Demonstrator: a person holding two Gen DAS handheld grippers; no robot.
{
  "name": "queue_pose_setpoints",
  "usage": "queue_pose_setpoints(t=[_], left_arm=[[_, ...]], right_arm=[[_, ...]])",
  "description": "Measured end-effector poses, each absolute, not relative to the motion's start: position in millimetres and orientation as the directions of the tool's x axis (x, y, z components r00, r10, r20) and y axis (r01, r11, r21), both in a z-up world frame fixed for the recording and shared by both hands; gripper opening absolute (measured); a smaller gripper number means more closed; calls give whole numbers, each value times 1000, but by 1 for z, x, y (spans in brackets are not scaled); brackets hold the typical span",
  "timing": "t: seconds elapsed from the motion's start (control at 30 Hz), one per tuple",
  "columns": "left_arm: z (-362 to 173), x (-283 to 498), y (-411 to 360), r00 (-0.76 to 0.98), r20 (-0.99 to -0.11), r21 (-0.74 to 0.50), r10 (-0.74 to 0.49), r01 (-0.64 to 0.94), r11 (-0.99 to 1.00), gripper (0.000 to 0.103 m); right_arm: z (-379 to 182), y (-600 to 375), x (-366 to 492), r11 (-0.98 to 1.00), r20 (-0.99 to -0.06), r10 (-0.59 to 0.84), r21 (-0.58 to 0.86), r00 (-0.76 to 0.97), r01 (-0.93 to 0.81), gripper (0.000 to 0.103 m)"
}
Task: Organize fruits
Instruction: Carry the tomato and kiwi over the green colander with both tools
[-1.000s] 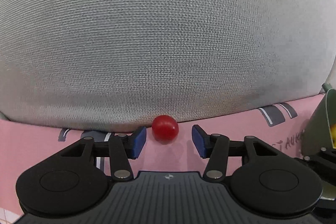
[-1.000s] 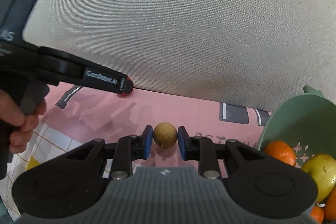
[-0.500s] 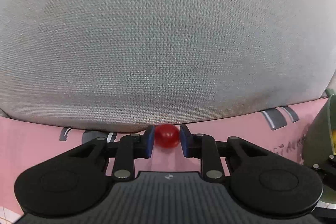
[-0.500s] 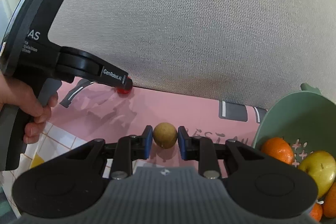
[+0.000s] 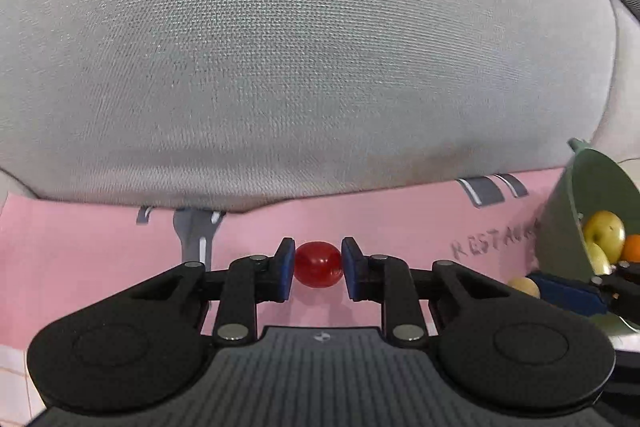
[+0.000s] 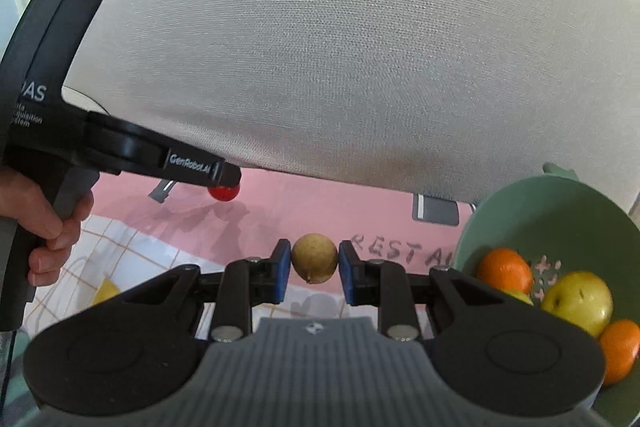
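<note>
My left gripper (image 5: 317, 263) is shut on a small red cherry tomato (image 5: 318, 264) and holds it just above the pink mat (image 5: 100, 239). It also shows in the right wrist view (image 6: 224, 183), the tomato (image 6: 224, 192) under its tip. My right gripper (image 6: 313, 265) is shut on a small tan round fruit (image 6: 314, 263), held above the mat (image 6: 304, 203). A green colander (image 6: 532, 211) at the right holds oranges (image 6: 505, 269) and a yellow apple (image 6: 578, 301). In the left wrist view the colander (image 5: 560, 227) is at the right edge.
A large grey cushion (image 5: 300, 47) fills the space behind the mat in both views (image 6: 340, 67). A white checked cloth (image 6: 120, 255) lies at the left under the mat's edge. The person's hand (image 6: 44, 219) grips the left tool's handle.
My left gripper closed on the cherry tomato and drew it back from the cushion, off the mat. My right gripper kept the tan fruit and rose slightly.
</note>
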State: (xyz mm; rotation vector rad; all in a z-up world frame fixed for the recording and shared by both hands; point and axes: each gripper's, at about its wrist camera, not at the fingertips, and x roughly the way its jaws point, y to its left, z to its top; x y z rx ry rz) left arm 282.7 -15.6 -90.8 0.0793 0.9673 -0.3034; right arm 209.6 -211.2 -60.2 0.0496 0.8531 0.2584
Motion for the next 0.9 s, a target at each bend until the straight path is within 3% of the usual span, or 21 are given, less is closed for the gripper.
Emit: queue_pose_setpoints(t=[0.73, 0.9], left_arm=[[-112, 237, -33, 441, -876, 7, -198, 421, 907, 30], [-117, 237, -33, 418, -894, 30, -158, 410, 912, 36]], right_arm=[[-101, -195, 180, 957, -820, 244, 116, 518, -267, 22], [-104, -194, 177, 955, -827, 244, 115, 506, -272, 22]])
